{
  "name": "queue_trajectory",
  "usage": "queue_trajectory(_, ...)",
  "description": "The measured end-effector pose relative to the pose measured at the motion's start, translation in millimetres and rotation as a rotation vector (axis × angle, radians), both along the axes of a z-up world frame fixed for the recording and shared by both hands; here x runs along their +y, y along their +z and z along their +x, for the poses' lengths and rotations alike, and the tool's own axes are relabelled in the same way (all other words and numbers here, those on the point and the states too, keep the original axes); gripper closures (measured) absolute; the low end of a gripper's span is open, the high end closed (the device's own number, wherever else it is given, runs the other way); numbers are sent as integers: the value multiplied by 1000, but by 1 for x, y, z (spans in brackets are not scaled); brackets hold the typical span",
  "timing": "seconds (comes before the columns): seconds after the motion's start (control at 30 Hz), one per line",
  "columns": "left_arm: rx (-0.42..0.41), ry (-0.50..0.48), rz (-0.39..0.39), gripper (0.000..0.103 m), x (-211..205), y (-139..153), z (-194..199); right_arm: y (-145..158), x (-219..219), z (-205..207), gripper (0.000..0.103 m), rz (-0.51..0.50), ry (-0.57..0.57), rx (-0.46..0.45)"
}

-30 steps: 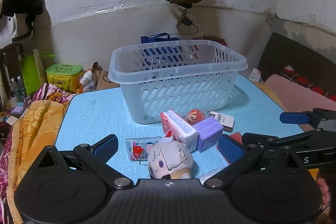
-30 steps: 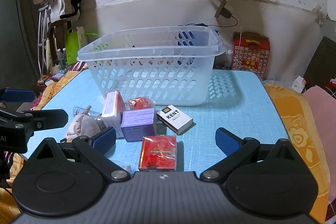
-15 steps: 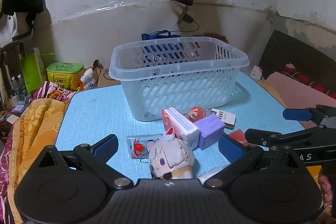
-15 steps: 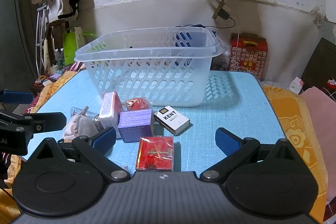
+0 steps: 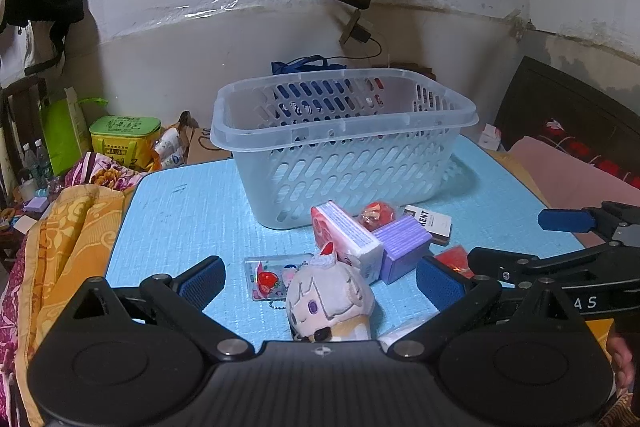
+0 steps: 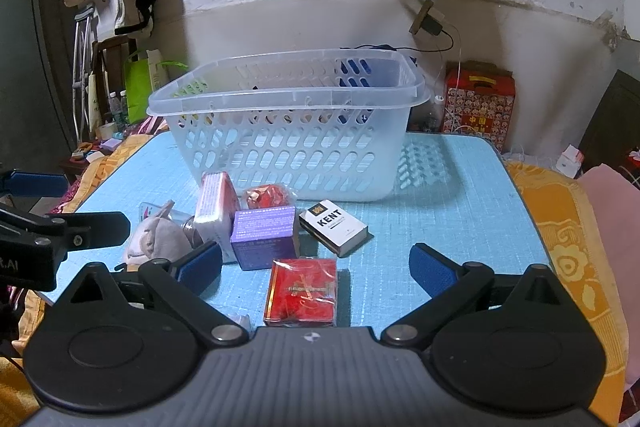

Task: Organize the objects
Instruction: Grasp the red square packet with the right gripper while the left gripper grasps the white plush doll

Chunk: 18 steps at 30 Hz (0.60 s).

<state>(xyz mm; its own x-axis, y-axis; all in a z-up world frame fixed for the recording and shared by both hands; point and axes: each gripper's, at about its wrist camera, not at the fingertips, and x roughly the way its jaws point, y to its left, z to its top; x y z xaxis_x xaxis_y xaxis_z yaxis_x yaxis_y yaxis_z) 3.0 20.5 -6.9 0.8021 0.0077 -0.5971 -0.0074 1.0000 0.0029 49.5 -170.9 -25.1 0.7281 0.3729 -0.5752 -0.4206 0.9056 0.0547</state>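
Observation:
An empty clear plastic basket (image 5: 344, 125) (image 6: 280, 99) stands at the back of the light blue table (image 5: 180, 211). In front of it lie a pink tissue pack (image 5: 344, 235), a purple box (image 5: 402, 247) (image 6: 264, 235), a red wrapped ball (image 5: 376, 215), a KENT pack (image 6: 334, 227), a red pack (image 6: 302, 291), a card with a strawberry (image 5: 268, 275) and a white plush doll (image 5: 328, 303). My left gripper (image 5: 320, 283) is open, just above the doll. My right gripper (image 6: 316, 265) is open, just above the red pack.
An orange patterned cloth (image 5: 68, 235) hangs off the table's left side and another (image 6: 568, 227) off the right. A green tin (image 5: 124, 139) and bags sit on the floor at the left. A red gift box (image 6: 478, 103) stands behind the table.
Both grippers have drawn slightly back and up from the objects; the basket and items sit a little farther away. Nothing was grasped.

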Motion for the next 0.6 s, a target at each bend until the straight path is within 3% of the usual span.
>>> queue_trajectory(0.23,-8,-3,-55,3,28,-2,4,-6,-4,7,1,16,-2,57)
queue_trajectory(0.43,74,-22,-70,9,39,-20,13,-15,-7,15,6,24,-6,116)
queue_trajectory(0.6,111,-43,-102,9,37,-24,17,-18,-3,17,8,3,-10,115)
